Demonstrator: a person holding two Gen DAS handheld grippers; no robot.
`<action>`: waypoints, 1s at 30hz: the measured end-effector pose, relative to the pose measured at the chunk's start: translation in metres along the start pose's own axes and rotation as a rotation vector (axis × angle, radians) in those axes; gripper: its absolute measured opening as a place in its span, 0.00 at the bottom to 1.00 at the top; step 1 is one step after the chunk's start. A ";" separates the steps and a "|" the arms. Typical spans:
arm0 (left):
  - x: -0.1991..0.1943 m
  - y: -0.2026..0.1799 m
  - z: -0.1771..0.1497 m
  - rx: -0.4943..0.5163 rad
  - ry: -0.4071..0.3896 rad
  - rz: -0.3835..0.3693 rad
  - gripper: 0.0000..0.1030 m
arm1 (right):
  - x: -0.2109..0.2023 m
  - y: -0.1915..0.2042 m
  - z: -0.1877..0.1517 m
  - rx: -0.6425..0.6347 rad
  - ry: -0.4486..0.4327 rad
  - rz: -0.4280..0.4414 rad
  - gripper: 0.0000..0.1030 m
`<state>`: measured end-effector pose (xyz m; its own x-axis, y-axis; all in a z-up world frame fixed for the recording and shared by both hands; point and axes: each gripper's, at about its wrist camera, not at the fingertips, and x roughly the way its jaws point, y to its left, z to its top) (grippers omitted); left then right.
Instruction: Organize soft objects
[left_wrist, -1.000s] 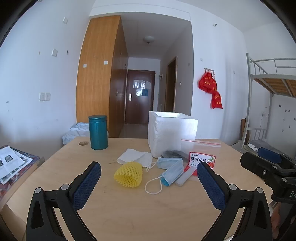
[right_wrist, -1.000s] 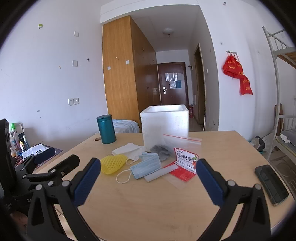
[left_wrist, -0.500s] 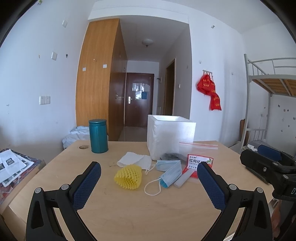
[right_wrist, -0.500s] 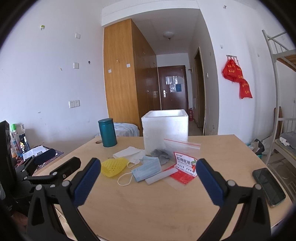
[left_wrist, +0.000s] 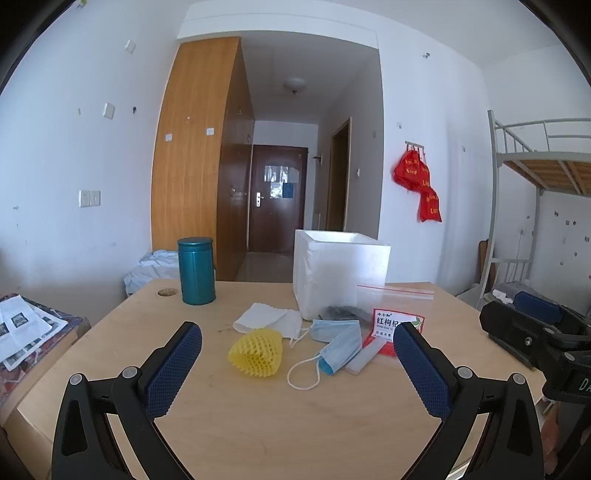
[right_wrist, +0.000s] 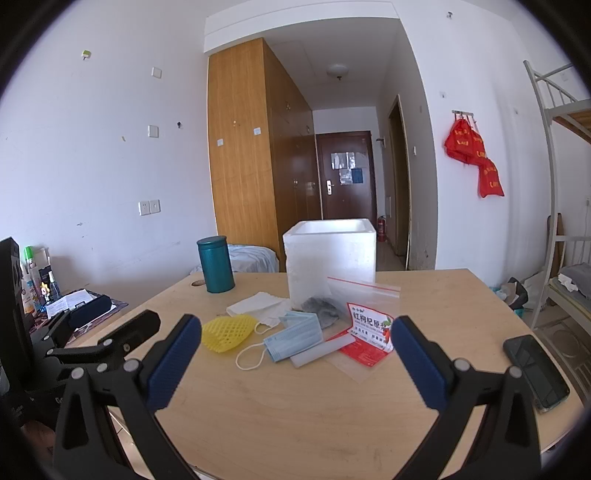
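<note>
A yellow foam net, a blue face mask, a white cloth, a dark grey cloth and a red-labelled zip bag lie on the wooden table in front of a white foam box. My left gripper is open and empty, short of the pile. My right gripper is open and empty, also short of it.
A teal canister stands at the back left. A white stick lies by the mask. A black phone lies at the right table edge. Papers lie on a side surface at left.
Both grippers have drawn back and risen a little, so the pile sits slightly farther off. Nothing on the table has moved.
</note>
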<state>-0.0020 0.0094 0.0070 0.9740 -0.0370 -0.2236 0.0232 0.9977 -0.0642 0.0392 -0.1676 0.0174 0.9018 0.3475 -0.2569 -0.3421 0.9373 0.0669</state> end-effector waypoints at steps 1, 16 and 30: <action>0.000 0.000 0.000 0.000 0.000 0.002 1.00 | 0.000 0.000 0.000 0.000 -0.001 0.000 1.00; 0.014 0.004 0.006 -0.002 0.036 0.005 1.00 | 0.010 -0.003 0.003 0.001 0.025 -0.003 1.00; 0.054 0.006 0.023 -0.010 0.118 -0.021 1.00 | 0.046 -0.013 0.016 -0.003 0.102 0.007 1.00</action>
<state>0.0562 0.0151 0.0168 0.9398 -0.0649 -0.3354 0.0404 0.9960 -0.0796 0.0898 -0.1636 0.0205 0.8680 0.3490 -0.3533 -0.3491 0.9348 0.0657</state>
